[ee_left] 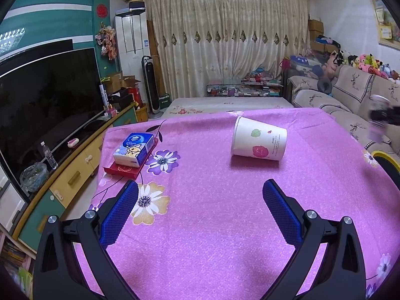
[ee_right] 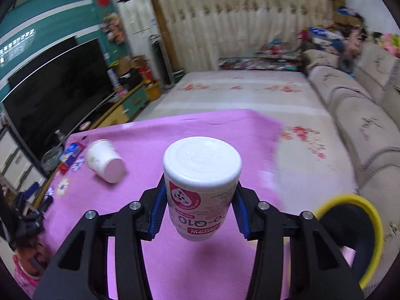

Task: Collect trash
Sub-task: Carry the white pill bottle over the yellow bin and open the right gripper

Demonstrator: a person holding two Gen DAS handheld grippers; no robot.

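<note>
A white paper cup (ee_left: 258,138) with leaf prints lies on its side on the pink flowered tablecloth (ee_left: 212,212). My left gripper (ee_left: 200,197) is open and empty, a short way in front of the cup. My right gripper (ee_right: 200,207) is shut on a white supplement bottle (ee_right: 201,187) with a white cap and red label, held above the cloth. The cup also shows in the right wrist view (ee_right: 105,161), to the left. A yellow-rimmed black bin (ee_right: 350,237) sits at the table's right side; its rim also shows in the left wrist view (ee_left: 386,158).
A blue tissue pack (ee_left: 133,148) lies on a red box (ee_left: 125,168) at the table's left edge. A TV (ee_left: 45,100) and its cabinet stand to the left, a sofa (ee_left: 350,95) to the right, a mat beyond the table.
</note>
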